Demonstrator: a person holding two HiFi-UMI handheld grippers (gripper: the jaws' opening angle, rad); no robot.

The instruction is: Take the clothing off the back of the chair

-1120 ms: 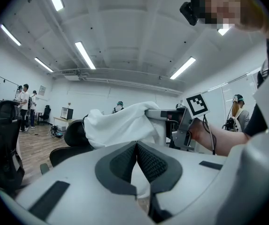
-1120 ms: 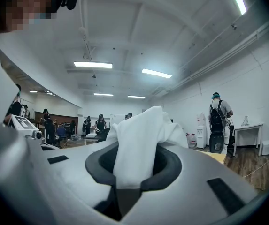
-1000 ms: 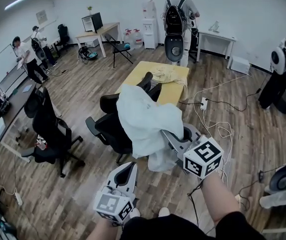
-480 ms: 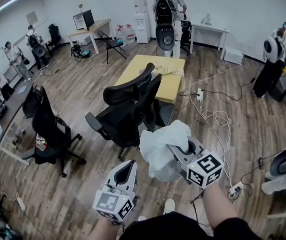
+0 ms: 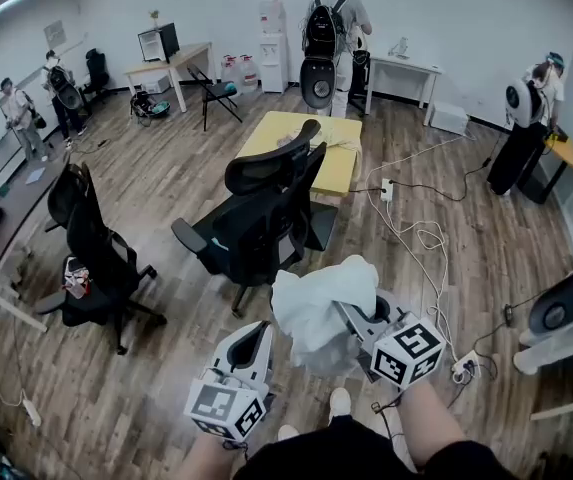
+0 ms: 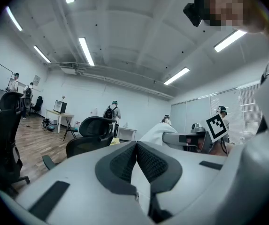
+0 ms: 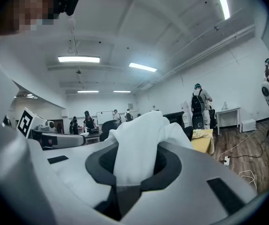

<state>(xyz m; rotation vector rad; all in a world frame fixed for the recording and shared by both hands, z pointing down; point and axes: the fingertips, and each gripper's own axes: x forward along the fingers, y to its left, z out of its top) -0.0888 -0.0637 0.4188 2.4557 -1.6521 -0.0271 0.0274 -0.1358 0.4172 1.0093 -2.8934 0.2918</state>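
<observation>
While the right hand-held gripper (image 7: pixel 135 168) is clamped on a fold of the white garment (image 5: pixel 316 303), the main part of the task looks to me already finished. The cloth rises out from between its jaws in a bunch and hangs down in front of it, close to the person's body. Beside it, the left hand-held gripper (image 5: pixel 254 338) has its jaws pressed together with nothing between them, and it does not touch the garment. Further out stands the black office chair (image 5: pixel 266 218), and its back is bare: no clothing lies over it. The garment is clear of the chair, held in the air above the wooden floor (image 5: pixel 166 388). Behind the chair is a yellow tabletop (image 5: pixel 341 163). I judge that what remains is only to put the garment down somewhere, if that is wanted.
</observation>
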